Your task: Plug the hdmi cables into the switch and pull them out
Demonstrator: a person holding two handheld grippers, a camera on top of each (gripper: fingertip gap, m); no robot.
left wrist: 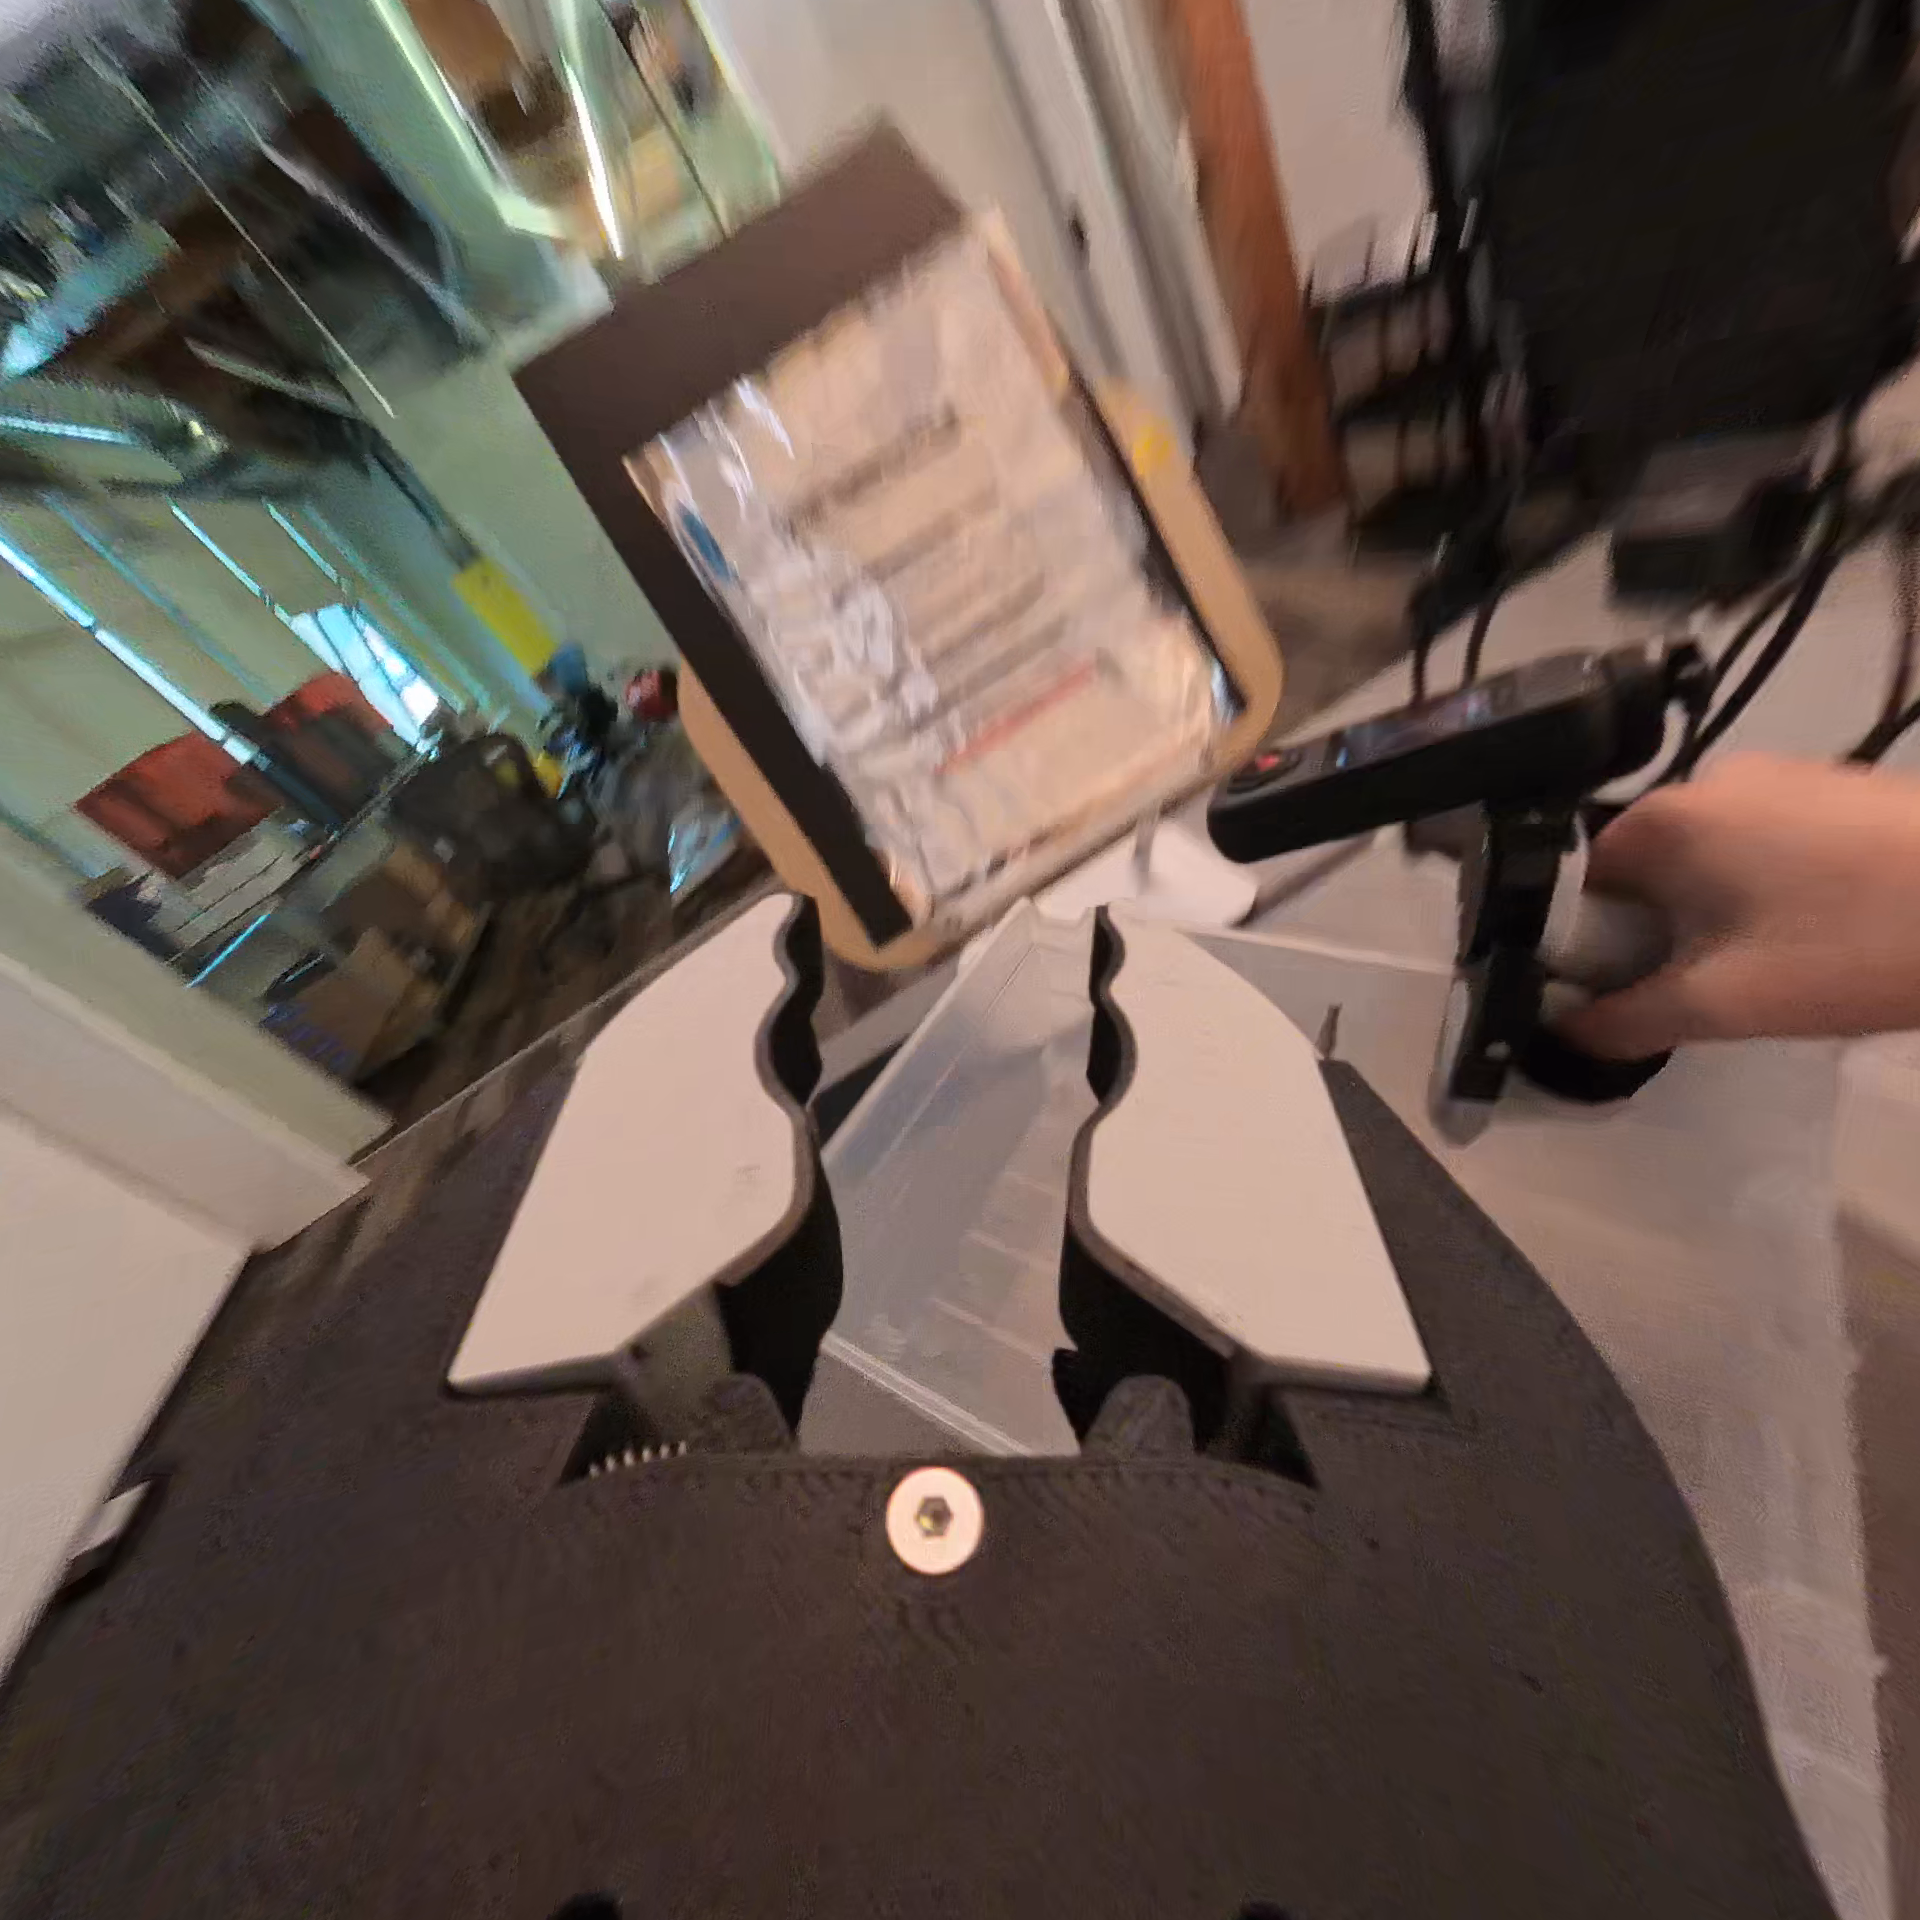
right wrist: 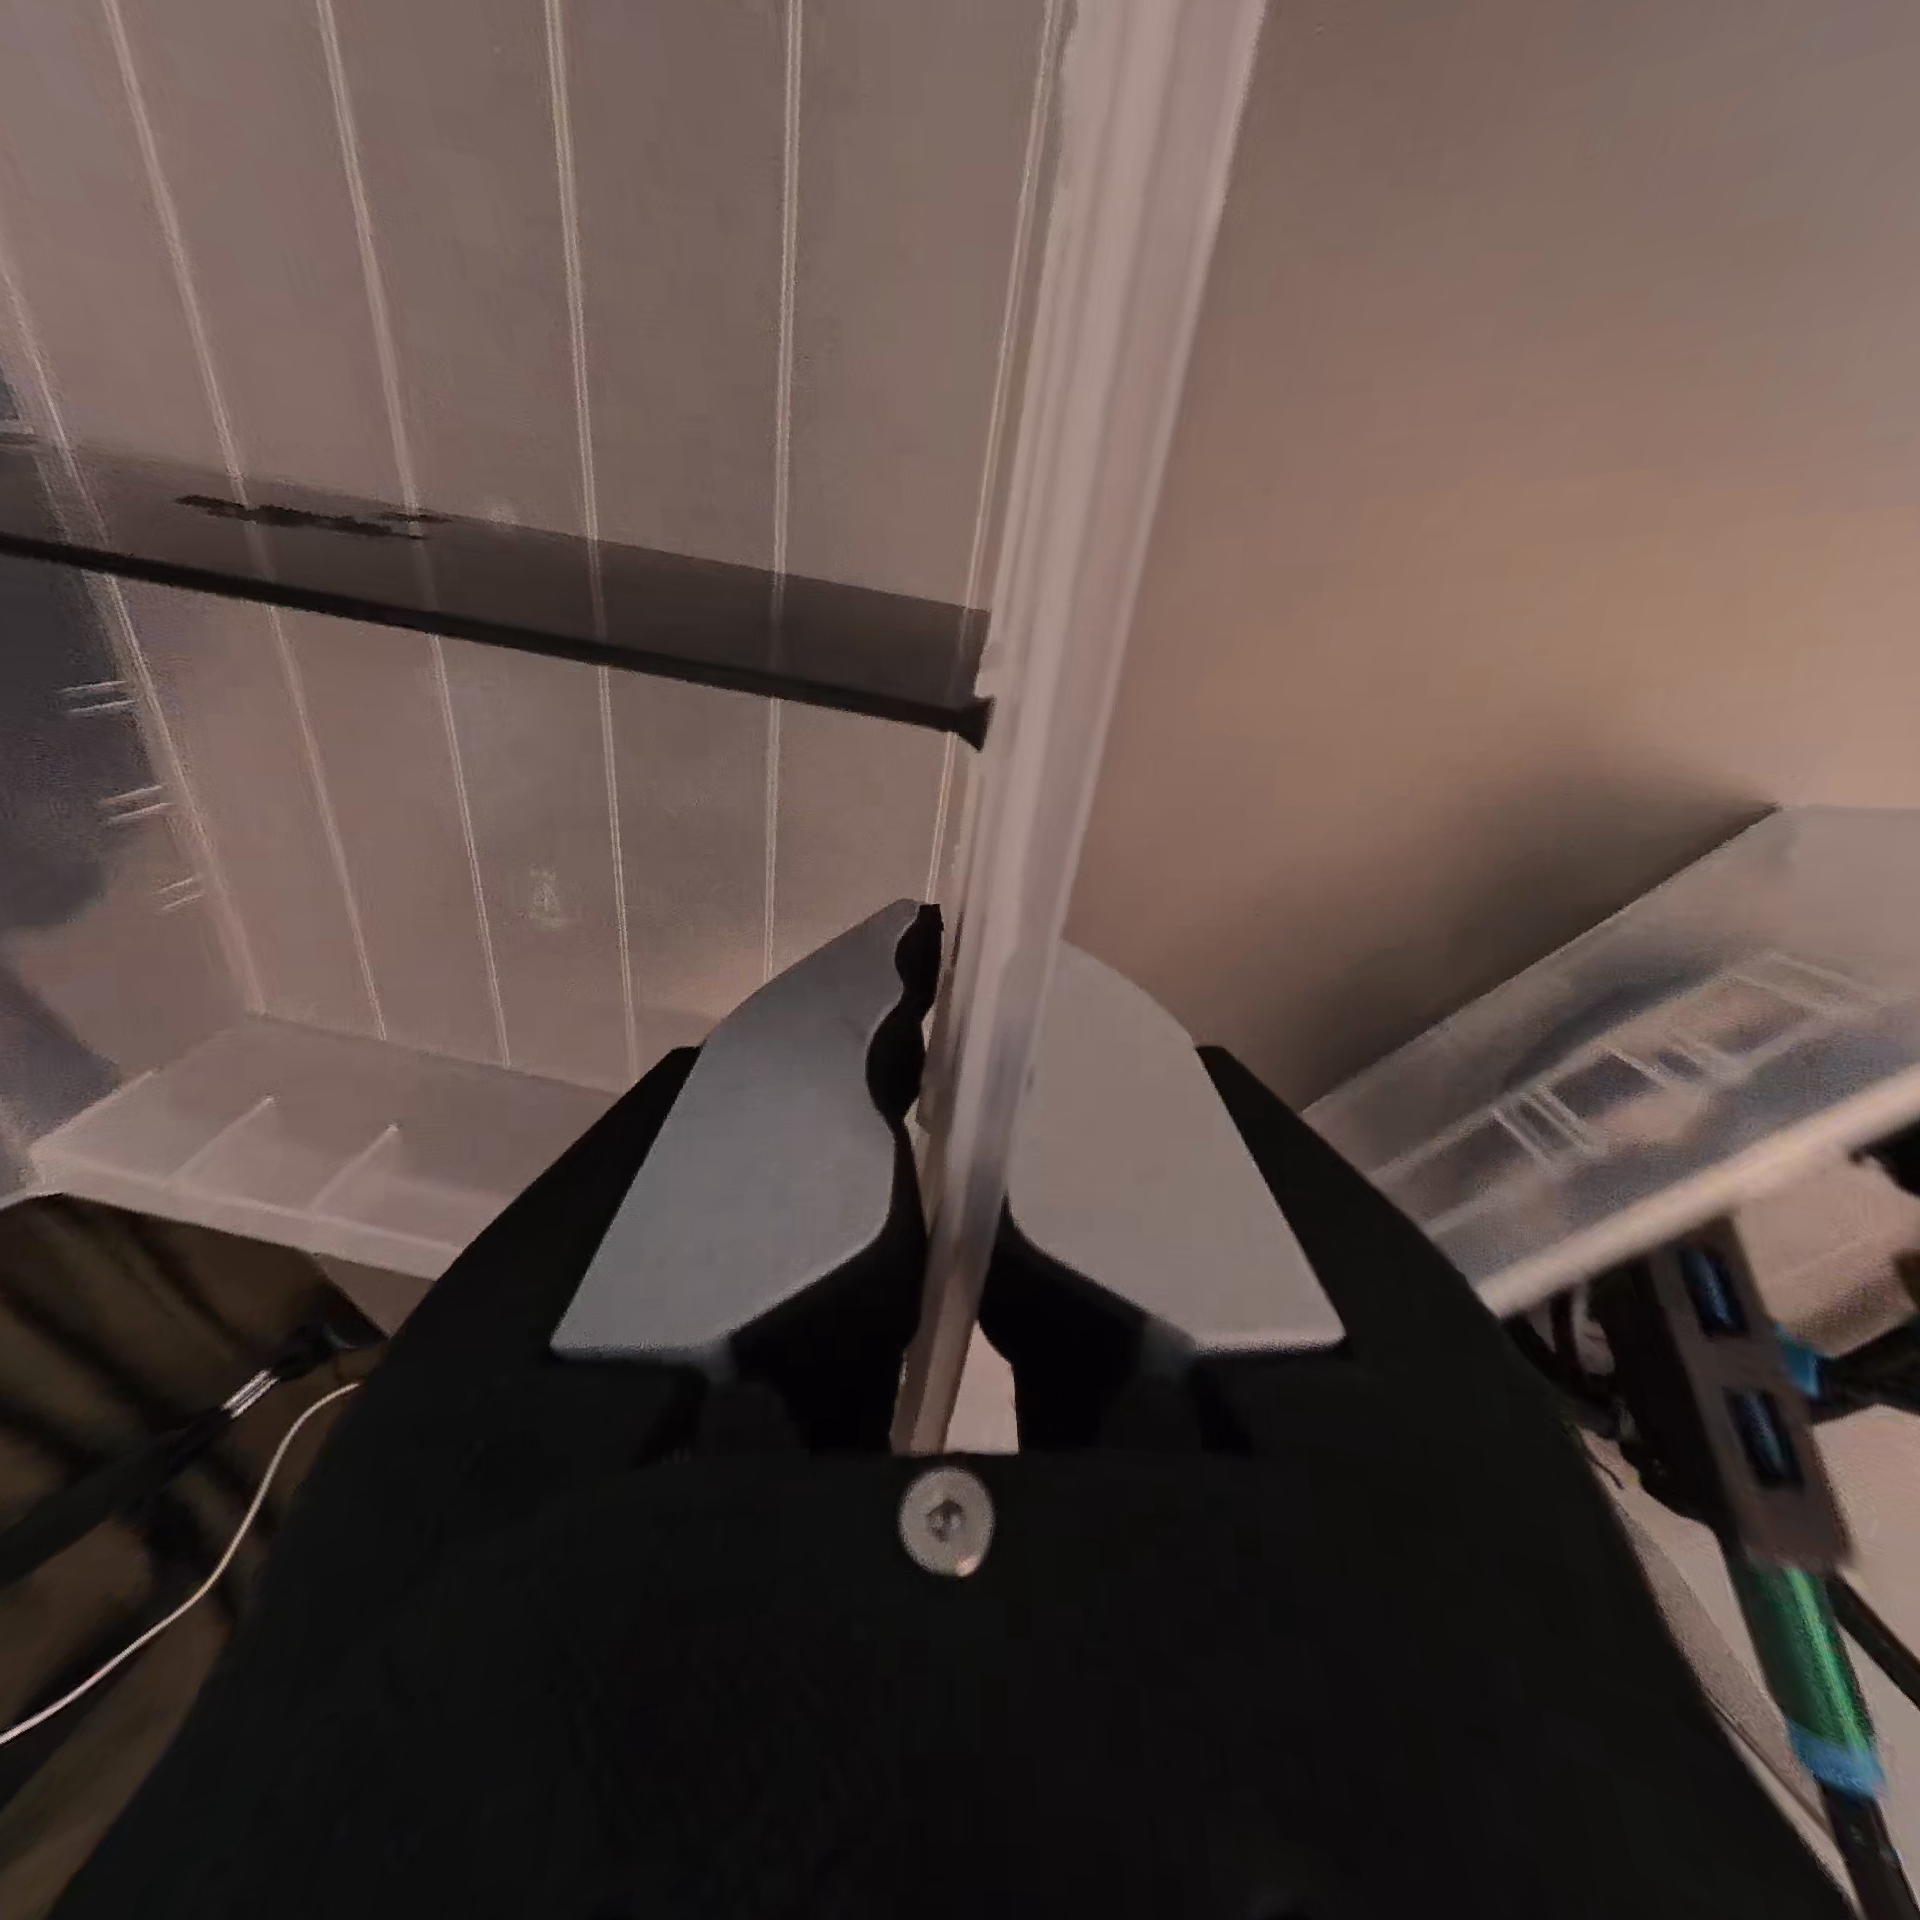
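Note:
In the left wrist view my left gripper (left wrist: pixel 948 914) is open and empty, held over a clear plastic box (left wrist: pixel 956 1195) on the white table. No HDMI cable shows in either view. In the right wrist view my right gripper (right wrist: pixel 977 935) is shut on the upright edge of a clear plastic box (right wrist: pixel 1049 623), which runs between its fingers. A grey device with blue ports (right wrist: pixel 1745 1423) lies at the right, with a green-and-blue plug (right wrist: pixel 1808 1662) below it. The right gripper also shows in the left wrist view (left wrist: pixel 1486 997), held by a hand (left wrist: pixel 1766 894) and pointing down.
A blurred framed sheet on a tan board (left wrist: pixel 914 582) stands just beyond the box. Black cables and dark equipment (left wrist: pixel 1662 260) hang at the back right. Another clear ribbed plastic piece (right wrist: pixel 1662 1049) lies at the right. Thin black and white wires (right wrist: pixel 208 1455) run at the lower left.

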